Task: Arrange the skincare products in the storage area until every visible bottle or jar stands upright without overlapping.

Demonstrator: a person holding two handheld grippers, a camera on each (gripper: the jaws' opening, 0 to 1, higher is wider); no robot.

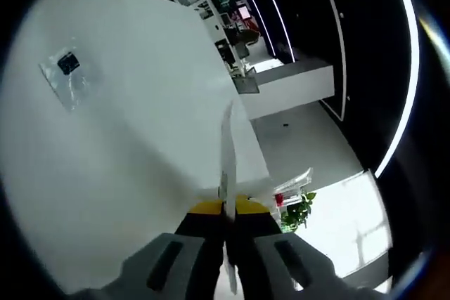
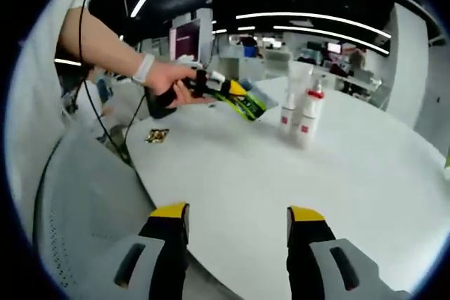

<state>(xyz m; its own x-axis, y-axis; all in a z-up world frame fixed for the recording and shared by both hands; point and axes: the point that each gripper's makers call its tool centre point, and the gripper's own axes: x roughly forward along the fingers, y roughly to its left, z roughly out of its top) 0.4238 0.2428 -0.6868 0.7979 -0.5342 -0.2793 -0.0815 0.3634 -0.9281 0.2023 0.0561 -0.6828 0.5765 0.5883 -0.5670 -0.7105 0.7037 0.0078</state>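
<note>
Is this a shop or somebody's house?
Neither, probably: it looks like a big open office or lab. Long ceiling light strips, desks with screens behind, and a large white table holding skincare bottles.

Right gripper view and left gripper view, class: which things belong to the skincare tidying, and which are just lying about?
Job in hand: white pump bottle; smaller white bottle; tall clear container; left tool, shut on a thin white strip; right tool, open.

Lying about: small packet; potted plant.
</note>
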